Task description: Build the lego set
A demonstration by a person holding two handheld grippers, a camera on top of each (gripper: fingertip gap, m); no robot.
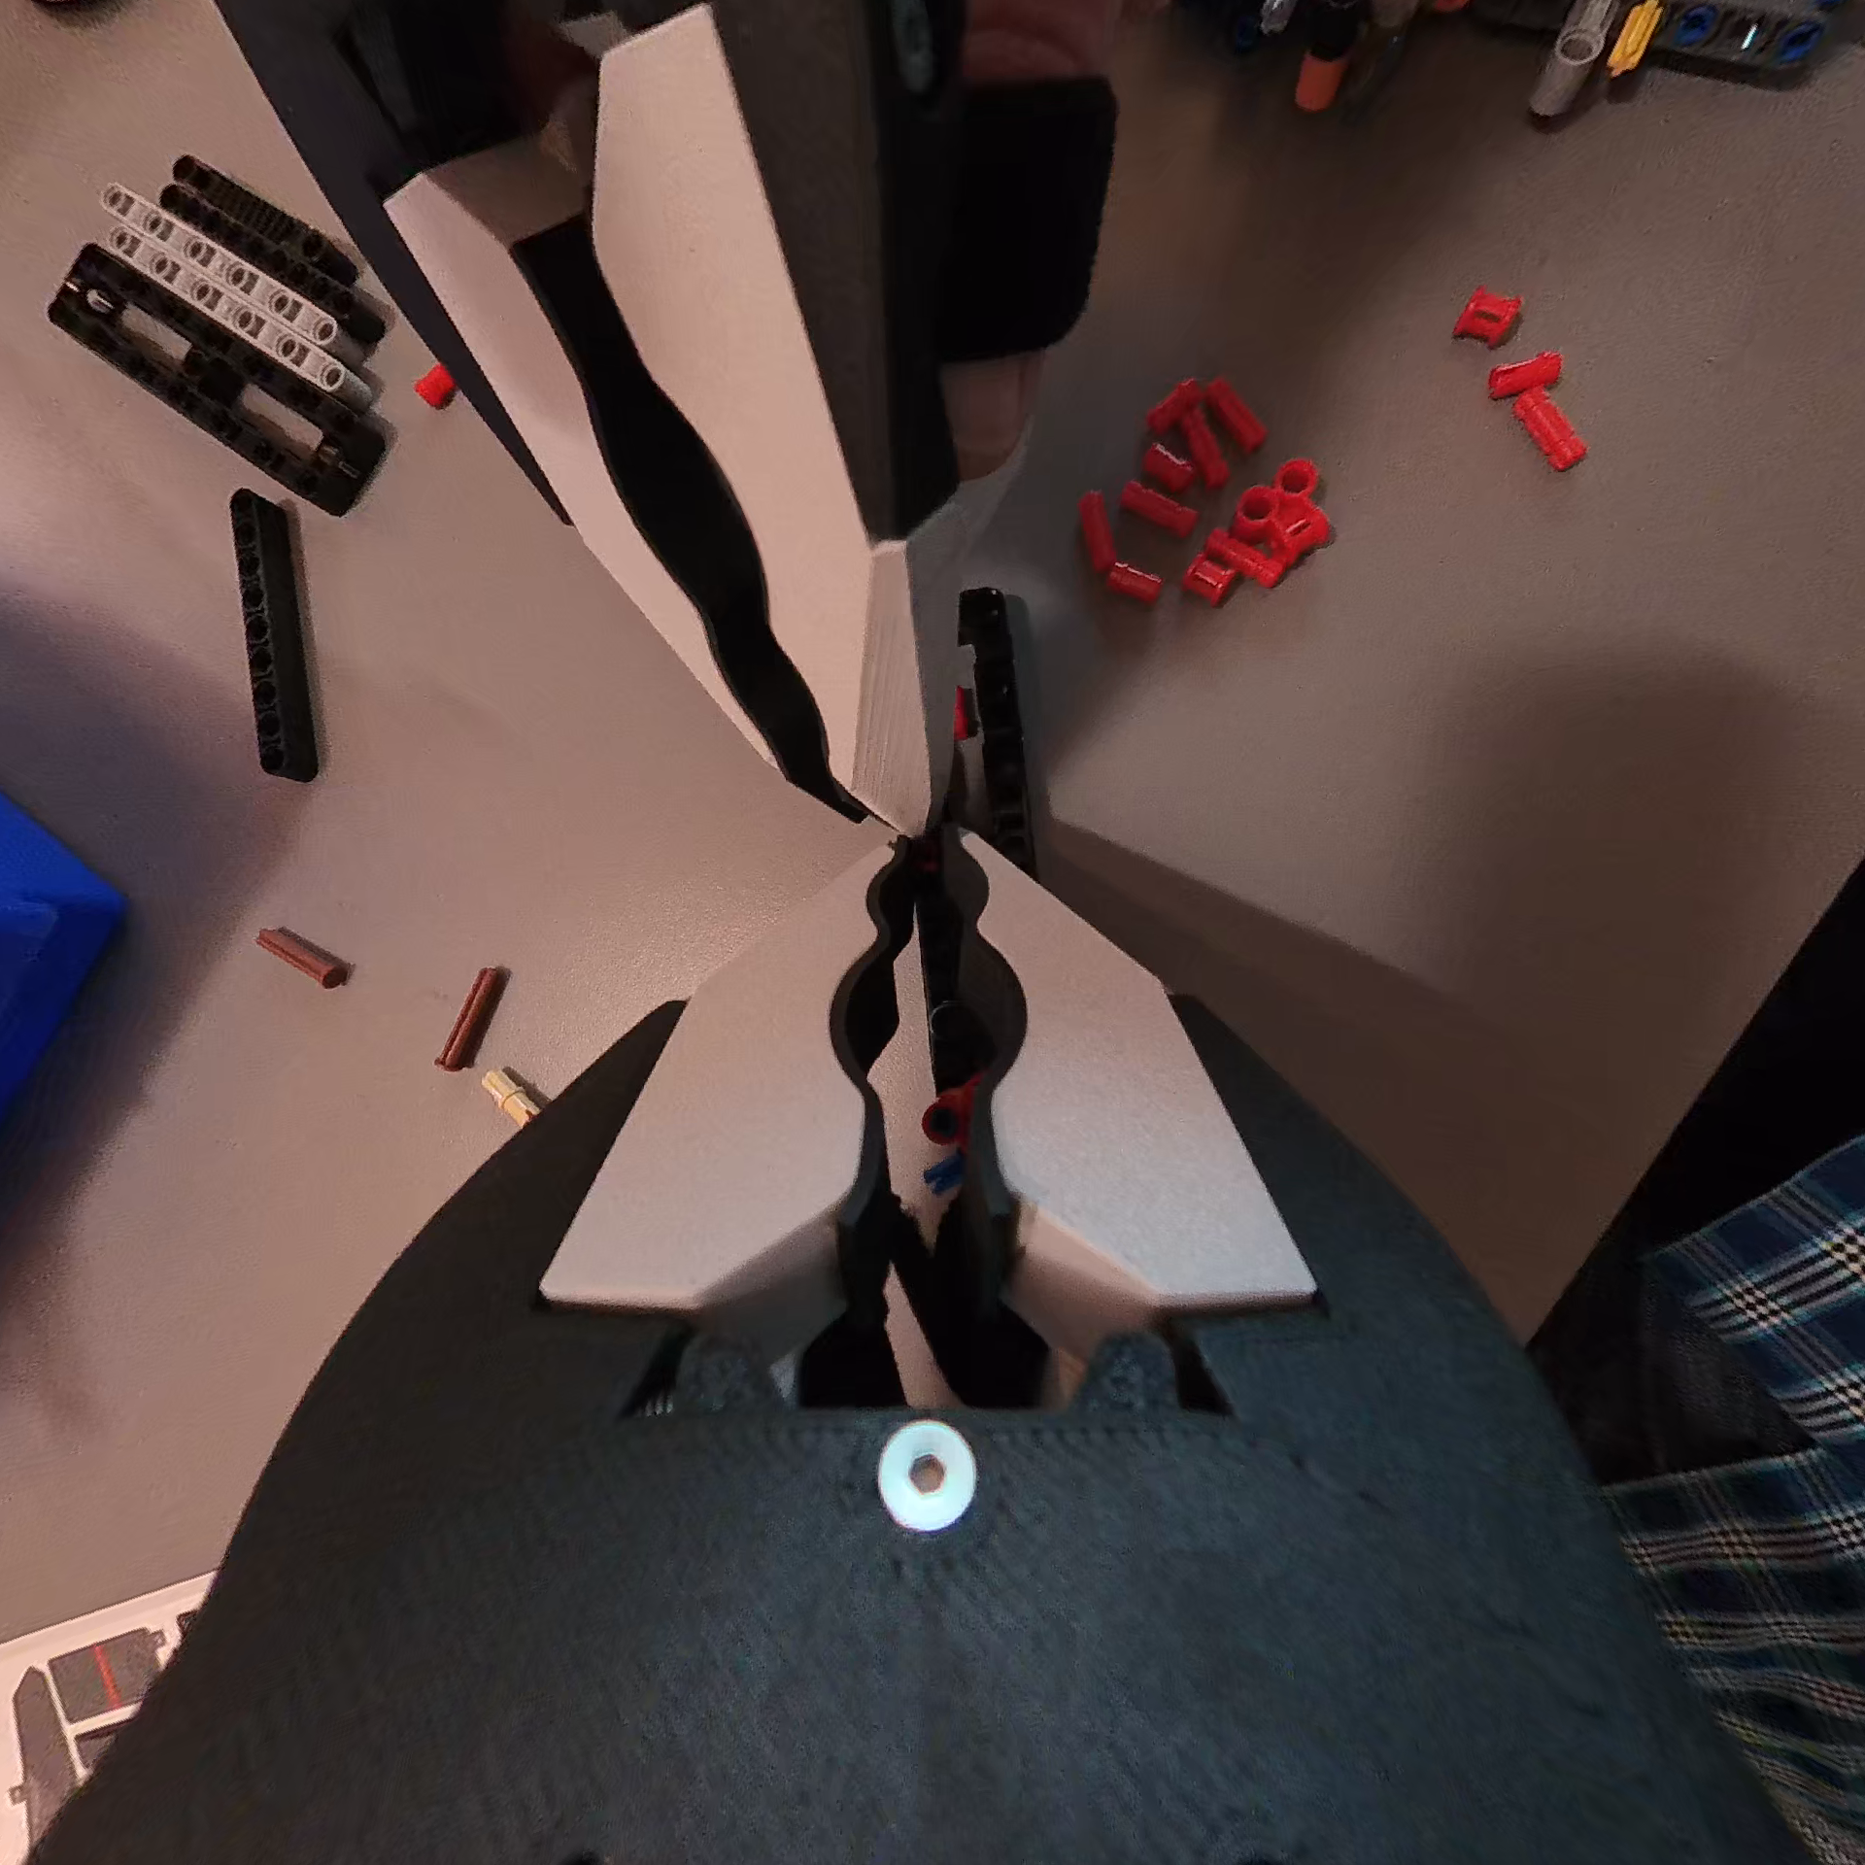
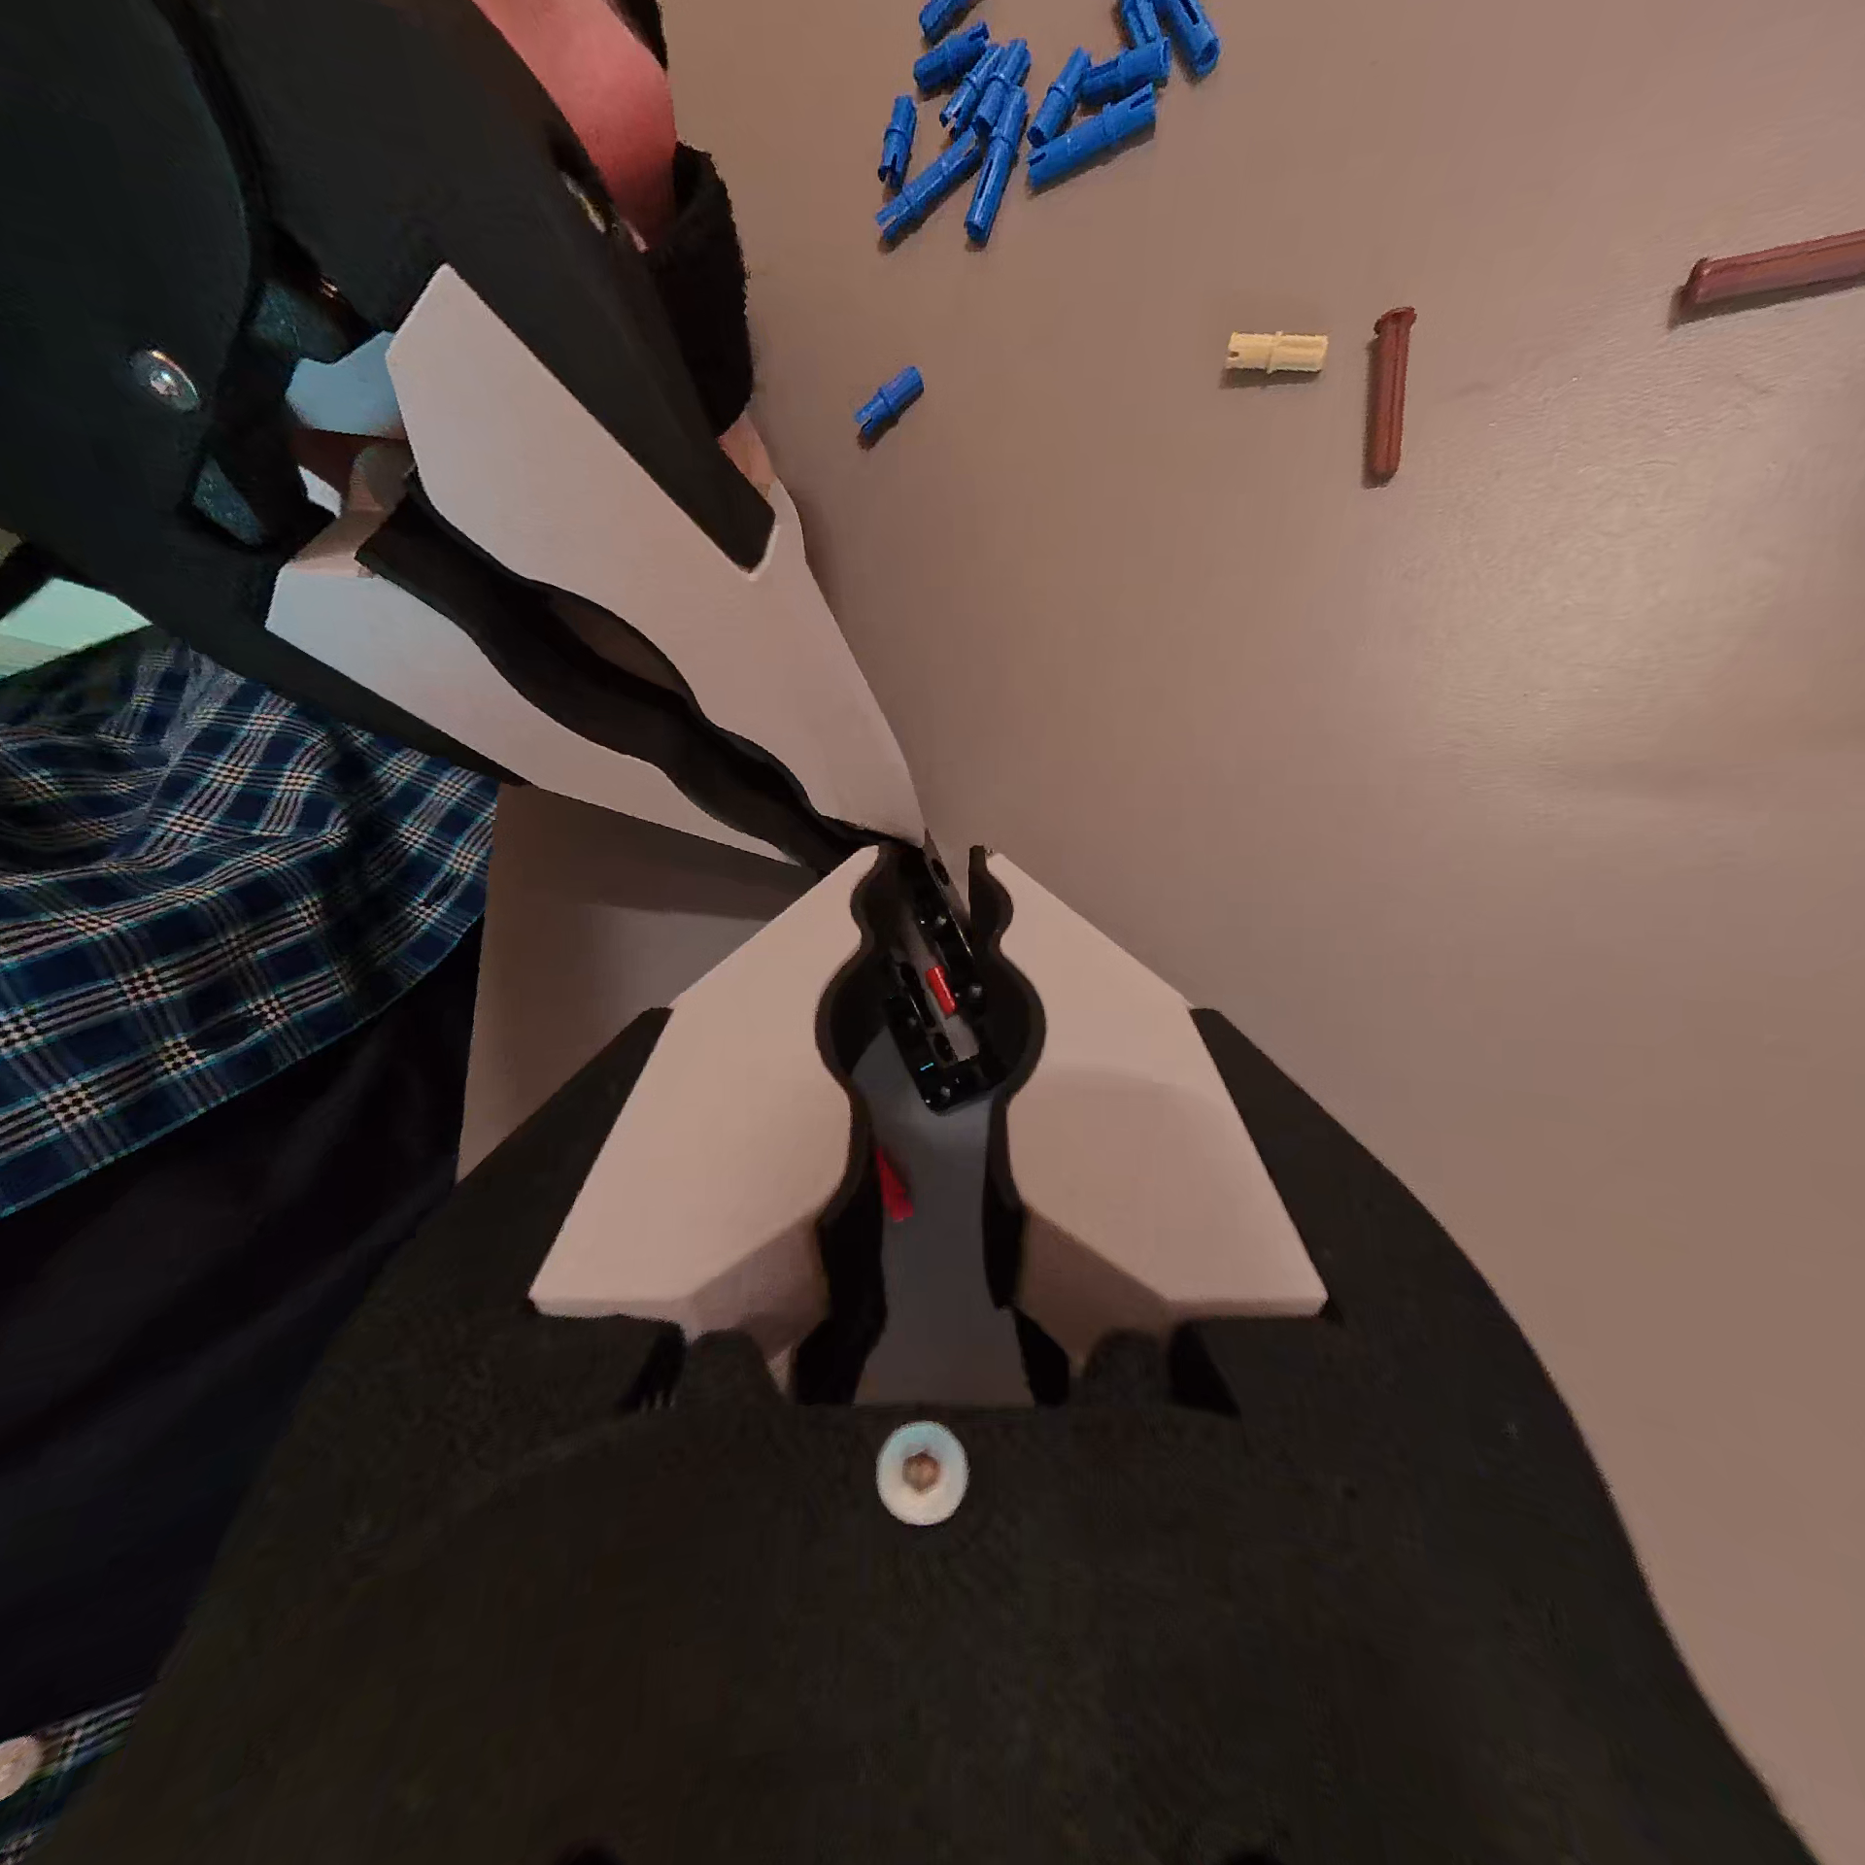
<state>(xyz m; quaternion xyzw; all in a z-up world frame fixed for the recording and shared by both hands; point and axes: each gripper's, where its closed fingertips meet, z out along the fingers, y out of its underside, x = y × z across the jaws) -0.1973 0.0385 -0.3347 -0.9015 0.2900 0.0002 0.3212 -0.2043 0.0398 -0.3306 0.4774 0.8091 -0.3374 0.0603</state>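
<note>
Both grippers tip-to-tip on black beam [image 1: 994,706] | table [image 1: 1413,807] edge near

Black beam [image 1: 994,706] mostly hidden behind gripper tips [image 1: 923,848]; its grip not discernible. Red pin [image 1: 949,1115] and blue pin [image 1: 944,1173] beside beam, only partly seen. Blue bin [image 1: 40,959] left of beam, cut by edge. Booklet [image 1: 91,1695] below bin, cut at corner. Brown axle [image 2: 1776,272] cut by right edge.

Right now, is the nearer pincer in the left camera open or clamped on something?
Clamped. The left gripper has its fingers closed around a black lego beam, which sticks out beyond the tips.
</note>
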